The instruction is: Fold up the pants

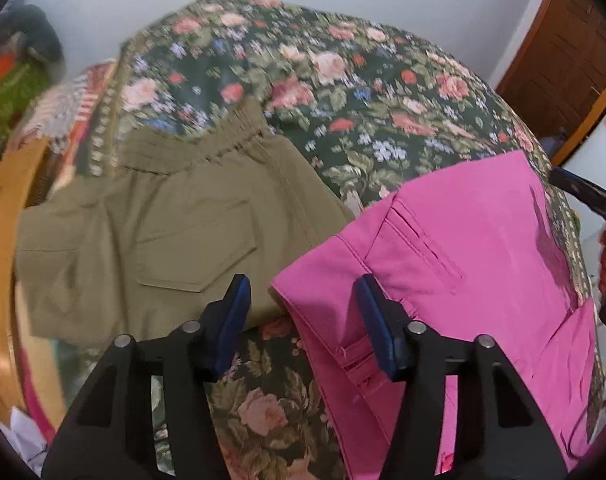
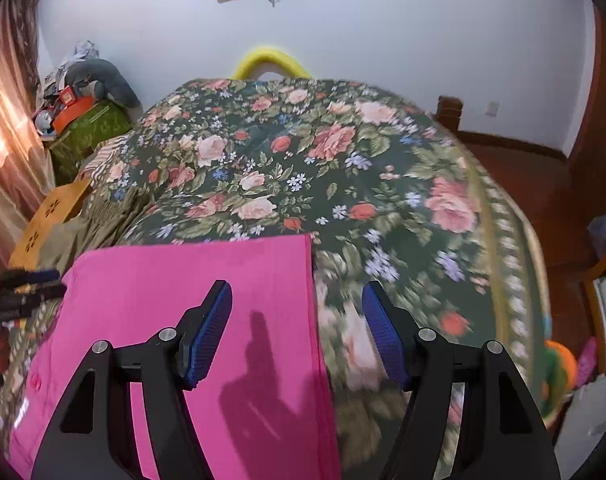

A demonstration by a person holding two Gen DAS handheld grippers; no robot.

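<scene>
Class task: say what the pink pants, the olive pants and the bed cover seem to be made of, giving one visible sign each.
Pink pants: smooth woven cloth, likely cotton twill; crisp stitched welt pocket.
Olive pants: matte woven fabric; gathered waistband, flap pocket.
Bed cover: printed floral textile, material unclear.

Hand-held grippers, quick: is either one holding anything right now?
Left hand-held gripper: open, holding nothing, above the pink pants.
Right hand-held gripper: open, holding nothing.
</scene>
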